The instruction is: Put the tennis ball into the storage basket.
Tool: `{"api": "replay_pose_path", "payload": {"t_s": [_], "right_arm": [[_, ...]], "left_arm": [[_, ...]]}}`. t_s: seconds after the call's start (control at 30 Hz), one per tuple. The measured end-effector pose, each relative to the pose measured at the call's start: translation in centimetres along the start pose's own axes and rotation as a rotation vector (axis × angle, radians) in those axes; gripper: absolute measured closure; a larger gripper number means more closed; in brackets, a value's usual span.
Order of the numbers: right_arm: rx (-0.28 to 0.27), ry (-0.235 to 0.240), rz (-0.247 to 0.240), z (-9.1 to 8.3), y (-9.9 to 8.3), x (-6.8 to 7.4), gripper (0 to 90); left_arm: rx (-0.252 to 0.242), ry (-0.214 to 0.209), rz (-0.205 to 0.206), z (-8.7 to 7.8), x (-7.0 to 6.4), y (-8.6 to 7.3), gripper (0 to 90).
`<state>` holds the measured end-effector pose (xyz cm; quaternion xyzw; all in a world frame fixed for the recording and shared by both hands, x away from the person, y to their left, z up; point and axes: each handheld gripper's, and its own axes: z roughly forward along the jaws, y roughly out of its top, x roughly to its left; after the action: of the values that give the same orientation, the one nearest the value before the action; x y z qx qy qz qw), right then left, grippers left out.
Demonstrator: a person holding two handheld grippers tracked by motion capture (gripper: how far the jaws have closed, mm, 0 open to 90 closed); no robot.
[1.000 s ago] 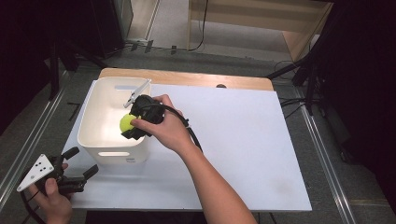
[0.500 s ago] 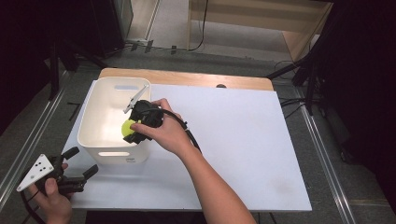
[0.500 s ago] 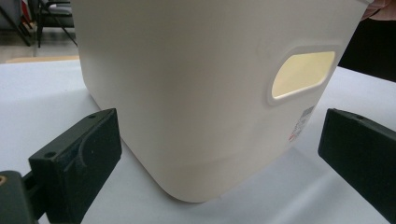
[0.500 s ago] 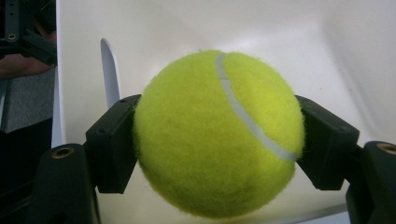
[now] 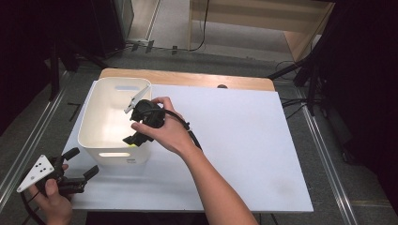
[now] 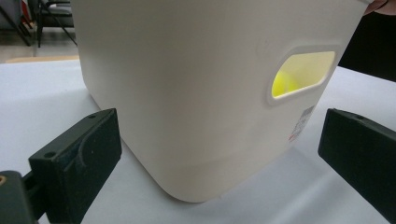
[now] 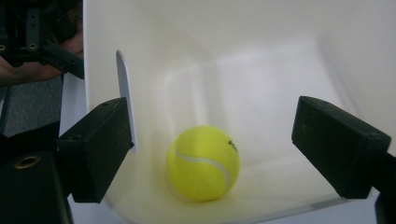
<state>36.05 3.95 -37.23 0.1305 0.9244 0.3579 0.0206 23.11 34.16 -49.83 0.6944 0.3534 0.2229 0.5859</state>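
A yellow tennis ball point(image 7: 203, 163) lies on the floor of a white plastic bin point(image 5: 101, 136), near its front wall. My right gripper point(image 7: 217, 140) hangs just above the ball, jaws open and wide apart, touching nothing. In the high view this right gripper point(image 5: 133, 139) dips over the bin's near right corner. My left gripper point(image 5: 84, 161) rests low at the table's front left, open, pointing at the bin's outer wall point(image 6: 196, 93). The ball point(image 6: 285, 84) glows yellow through the bin's handle slot.
The bin stands at the left end of a white table top point(image 5: 244, 140), which has a wooden strip point(image 5: 187, 79) along its far edge. To the right of the bin the board is bare. Dark stands and cables lie on the floor around.
The right gripper has lowered the ball into the bin and let go of it; its jaws now stand open above the ball. The left gripper has stayed put.
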Motion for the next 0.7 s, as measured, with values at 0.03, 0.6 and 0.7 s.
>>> {"api": "replay_pose_path", "payload": {"t_s": [0.03, 0.6, 0.7], "right_arm": [[-0.009, -0.007, 0.0, -0.3, 0.0, 0.0, 10.7], [-0.108, -0.072, 0.037, -3.9, -1.5, 0.0, 0.2], [-0.112, -0.086, 0.045, -4.3, -2.1, -0.1, 0.0]], "left_arm": [[0.001, -0.002, 0.0, 0.0, 0.0, 0.0, 0.0], [0.003, 0.002, 0.001, 0.0, 0.0, 0.0, 0.0], [0.004, 0.003, 0.003, 0.0, 0.0, 0.0, 0.0]]}}
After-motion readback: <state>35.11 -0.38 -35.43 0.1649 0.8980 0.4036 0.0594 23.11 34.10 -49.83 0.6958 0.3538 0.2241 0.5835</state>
